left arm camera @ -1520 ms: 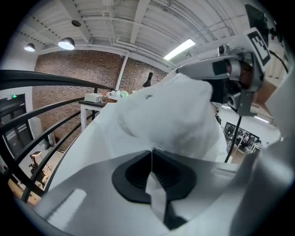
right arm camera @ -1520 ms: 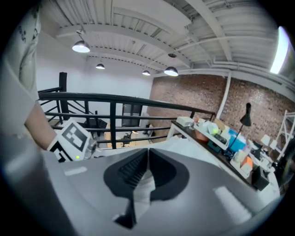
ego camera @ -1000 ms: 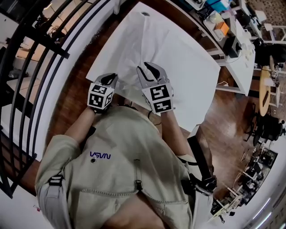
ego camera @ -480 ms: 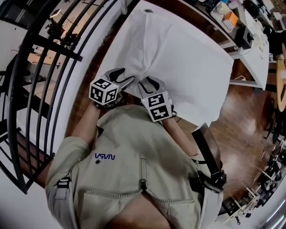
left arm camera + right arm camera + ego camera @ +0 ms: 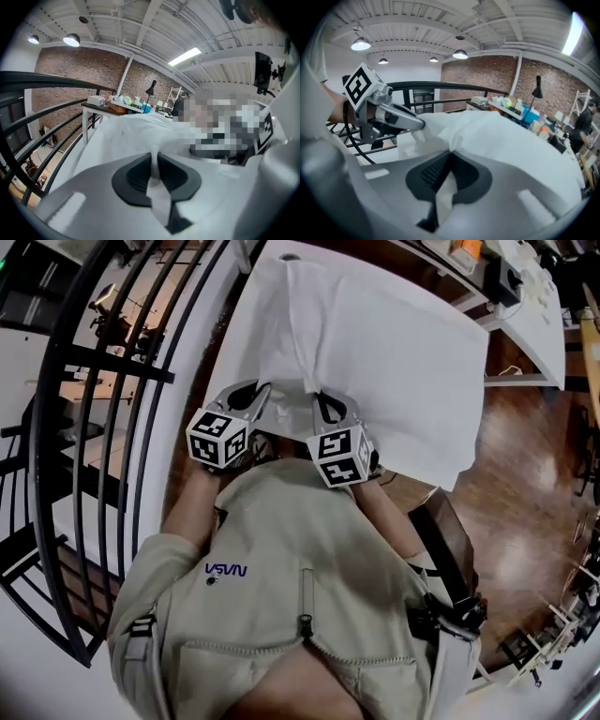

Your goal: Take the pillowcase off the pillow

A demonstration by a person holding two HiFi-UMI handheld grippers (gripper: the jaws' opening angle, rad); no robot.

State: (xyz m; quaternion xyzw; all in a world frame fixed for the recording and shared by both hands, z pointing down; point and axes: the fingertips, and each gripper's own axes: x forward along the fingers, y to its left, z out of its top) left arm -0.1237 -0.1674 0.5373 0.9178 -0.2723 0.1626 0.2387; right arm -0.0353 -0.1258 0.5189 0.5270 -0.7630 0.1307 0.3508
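**A:** Between the left gripper's [image 5: 153, 158] jaws, what is there?

**B:** A pinch of white cloth. The jaws have just been closing and now stand narrow, with the pads pressed on a fold of the pillowcase [image 5: 497, 136].

**A:** And the right gripper [image 5: 450, 154]?

**B:** The same. Its jaws have just been closing too, and they are all but together on another fold of that cloth, with a strip of it running back between the pads.

**A:** How do the two sit?

**B:** They are side by side at the near end of the pillowcase. Their marker cubes [image 5: 217, 438] are just in front of the person's beige jacket [image 5: 300, 615].

**A:** Where's the rest of the cloth?

**B:** It rises in a ridge from the two grips and stretches away over the white tabletop [image 5: 86, 157]. I can't tell the pillow from its case. A black railing [image 5: 94, 427] runs along the left, and there is wooden floor [image 5: 525, 456] on the right.
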